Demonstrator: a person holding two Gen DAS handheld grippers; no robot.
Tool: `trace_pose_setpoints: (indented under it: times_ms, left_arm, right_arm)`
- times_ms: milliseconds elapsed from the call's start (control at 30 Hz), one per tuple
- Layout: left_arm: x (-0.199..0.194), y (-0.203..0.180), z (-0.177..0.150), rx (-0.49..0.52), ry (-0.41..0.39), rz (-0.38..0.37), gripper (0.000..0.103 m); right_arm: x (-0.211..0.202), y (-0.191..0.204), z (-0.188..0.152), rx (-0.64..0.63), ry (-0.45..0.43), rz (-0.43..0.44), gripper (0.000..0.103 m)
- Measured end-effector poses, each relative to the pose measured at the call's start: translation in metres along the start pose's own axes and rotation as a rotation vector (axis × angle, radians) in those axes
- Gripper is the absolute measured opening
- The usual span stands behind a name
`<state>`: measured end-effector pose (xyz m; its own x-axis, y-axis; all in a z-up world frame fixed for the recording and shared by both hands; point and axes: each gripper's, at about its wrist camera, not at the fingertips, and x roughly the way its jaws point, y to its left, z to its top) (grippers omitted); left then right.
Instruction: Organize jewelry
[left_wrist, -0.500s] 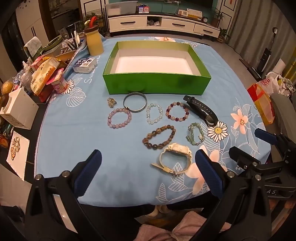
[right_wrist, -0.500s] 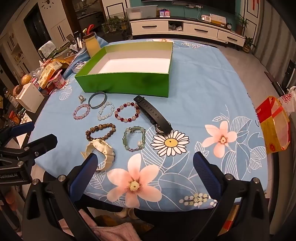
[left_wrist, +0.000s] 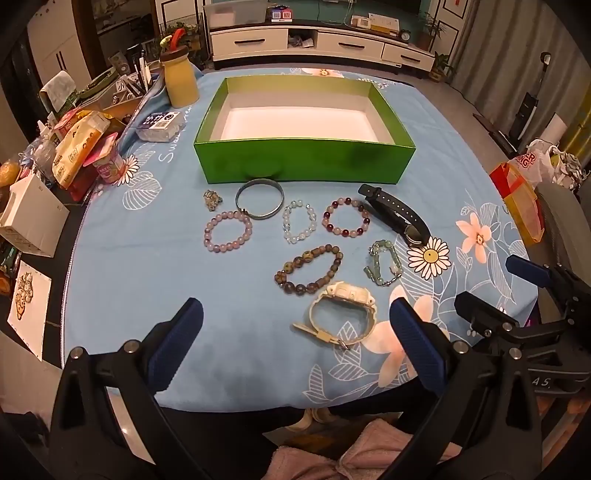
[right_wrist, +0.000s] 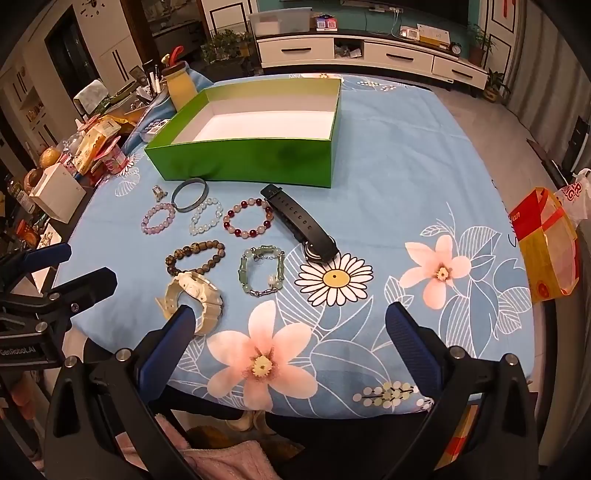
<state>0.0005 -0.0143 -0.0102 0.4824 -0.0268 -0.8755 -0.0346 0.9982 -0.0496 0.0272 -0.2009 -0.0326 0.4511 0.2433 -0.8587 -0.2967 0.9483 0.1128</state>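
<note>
An open green box (left_wrist: 306, 162) (right_wrist: 243, 162) with a white floor stands at the back of the blue floral table. In front of it lie several pieces: a metal bangle (left_wrist: 259, 198), a pink bead bracelet (left_wrist: 228, 231), a clear bead bracelet (left_wrist: 299, 221), a red-and-pink bracelet (left_wrist: 346, 217), a black watch (left_wrist: 395, 214) (right_wrist: 299, 221), a brown bead bracelet (left_wrist: 308, 268), a green jade bracelet (left_wrist: 382, 263) (right_wrist: 262, 271), a white watch (left_wrist: 341, 314) (right_wrist: 195, 295) and a small charm (left_wrist: 212, 199). My left gripper (left_wrist: 295, 332) is open and empty above the near table edge. My right gripper (right_wrist: 288, 332) is open and empty, to its right.
A yellow bottle (left_wrist: 180, 79), snack packets (left_wrist: 79, 144), a pink cup (left_wrist: 109, 166) and a white box (left_wrist: 31, 221) crowd the left side. A red-and-yellow bag (right_wrist: 546, 247) stands off the table's right edge. A pink cloth (left_wrist: 351, 454) lies below the near edge.
Both grippers have edged slightly forward toward the jewelry. Nothing on the table has moved.
</note>
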Motion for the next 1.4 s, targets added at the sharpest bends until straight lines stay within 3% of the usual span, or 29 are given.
trace_pose_setpoints:
  times_ms: [1400]
  left_arm:
    - [0.005,0.014,0.004,0.004,-0.006,0.024,0.101]
  right_arm:
    - [-0.003,-0.001,0.003,-0.002,-0.004,-0.011,0.102]
